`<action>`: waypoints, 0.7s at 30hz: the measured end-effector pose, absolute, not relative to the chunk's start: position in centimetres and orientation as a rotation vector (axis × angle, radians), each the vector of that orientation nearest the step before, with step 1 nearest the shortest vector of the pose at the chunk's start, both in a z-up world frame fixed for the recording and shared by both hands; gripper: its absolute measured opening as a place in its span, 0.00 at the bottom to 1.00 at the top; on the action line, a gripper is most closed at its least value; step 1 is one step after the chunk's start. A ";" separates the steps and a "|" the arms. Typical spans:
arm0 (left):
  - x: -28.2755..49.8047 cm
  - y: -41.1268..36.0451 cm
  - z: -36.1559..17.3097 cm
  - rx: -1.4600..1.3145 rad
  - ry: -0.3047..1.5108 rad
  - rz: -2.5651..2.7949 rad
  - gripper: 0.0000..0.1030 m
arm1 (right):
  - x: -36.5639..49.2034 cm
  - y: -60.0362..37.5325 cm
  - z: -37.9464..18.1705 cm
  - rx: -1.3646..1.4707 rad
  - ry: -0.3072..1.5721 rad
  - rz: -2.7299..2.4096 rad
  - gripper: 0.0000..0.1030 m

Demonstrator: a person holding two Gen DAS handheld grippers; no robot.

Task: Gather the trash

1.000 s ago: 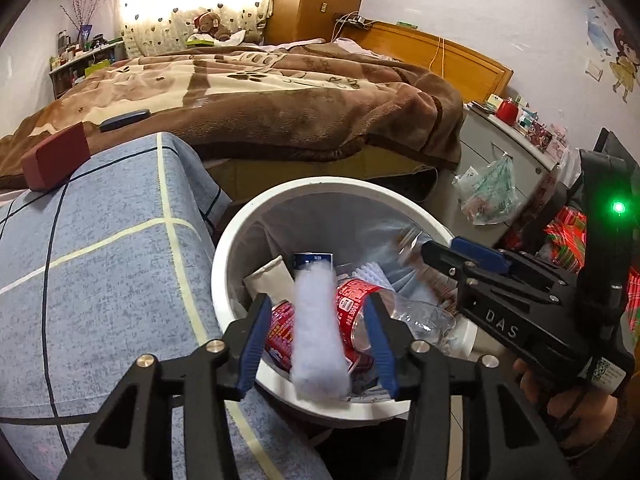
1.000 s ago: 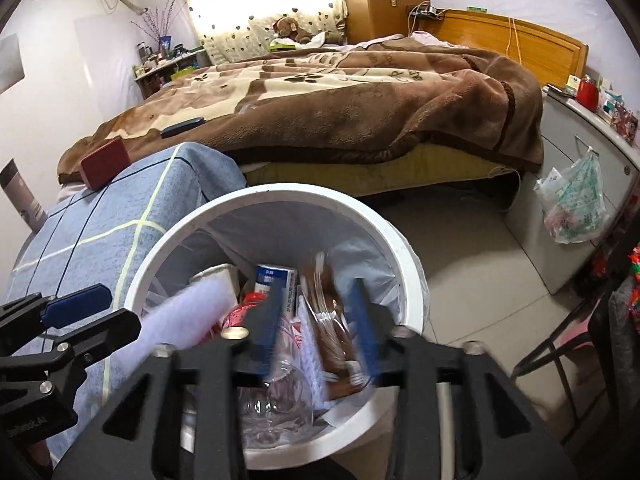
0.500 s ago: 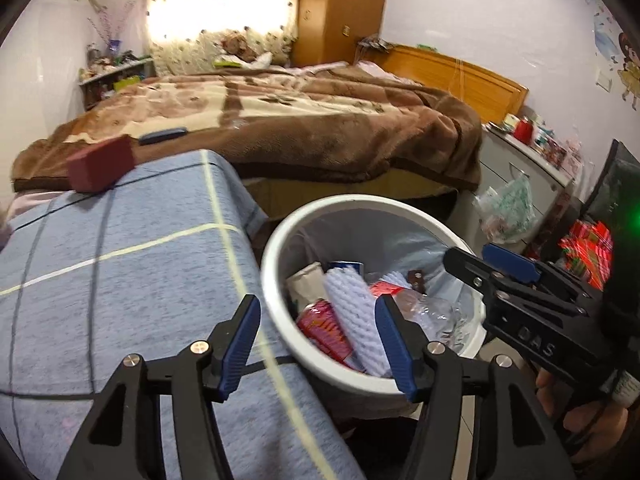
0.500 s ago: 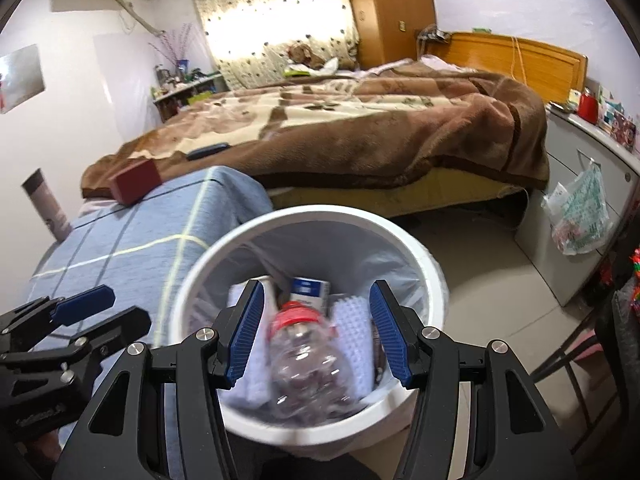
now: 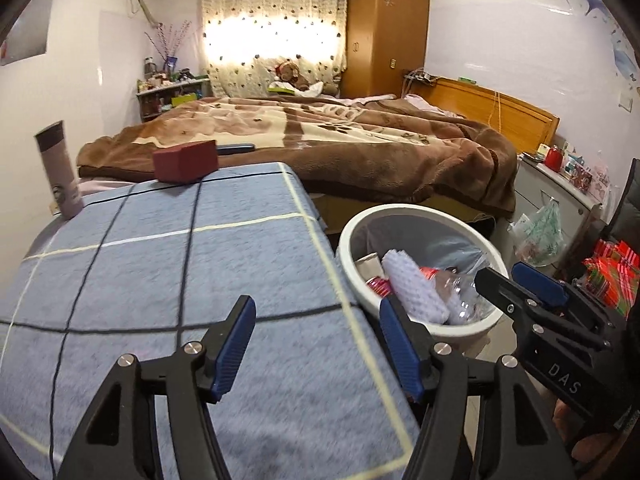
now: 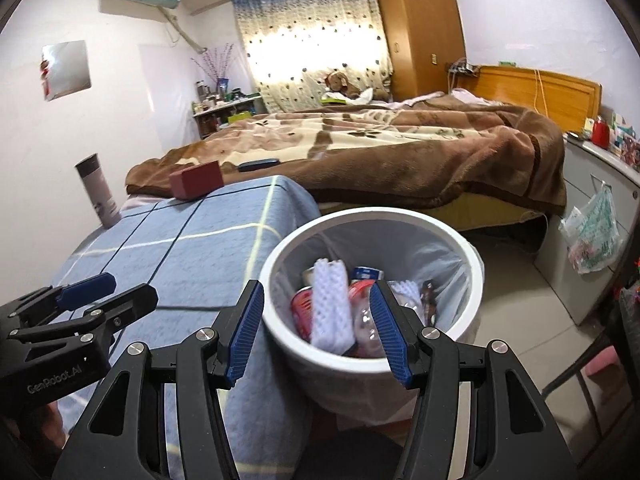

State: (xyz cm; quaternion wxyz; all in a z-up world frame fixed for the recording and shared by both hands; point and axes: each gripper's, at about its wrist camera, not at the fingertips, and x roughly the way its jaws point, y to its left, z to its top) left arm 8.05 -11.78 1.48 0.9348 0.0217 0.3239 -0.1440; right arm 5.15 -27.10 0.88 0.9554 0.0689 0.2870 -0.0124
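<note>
A white bin (image 5: 400, 210) (image 6: 360, 212) stands on the floor beside the blue checked table. In it lie a white foam net sleeve (image 5: 412, 288) (image 6: 330, 300), a clear plastic bottle (image 5: 452, 284) (image 6: 364, 312) and a red can (image 5: 378, 284) (image 6: 300, 308). My left gripper (image 5: 315, 306) hangs over the table's corner, left of the bin. Its jaws are opening with nothing between them. My right gripper (image 6: 316, 292) is open and empty, held back from the bin's near rim. Each gripper shows in the other's view, the right gripper (image 5: 498, 274) and the left gripper (image 6: 132, 286).
The table's blue cloth (image 5: 160, 272) (image 6: 200, 232) carries a dark red box (image 5: 186, 166) and a grey tumbler (image 5: 58, 168) at its far side. Behind lies a bed with a brown blanket (image 5: 320, 140). A plastic bag (image 6: 592, 240) hangs on the grey cabinet to the right.
The foam sleeve left my left jaws and the bottle left my right jaws; both now lie in the bin. Both grippers drew back and to the left, and the left jaws widened.
</note>
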 end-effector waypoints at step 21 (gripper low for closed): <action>4.1 -9.7 1.7 0.067 0.563 -0.191 0.65 | 2.5 -24.3 0.9 0.100 0.523 0.006 0.55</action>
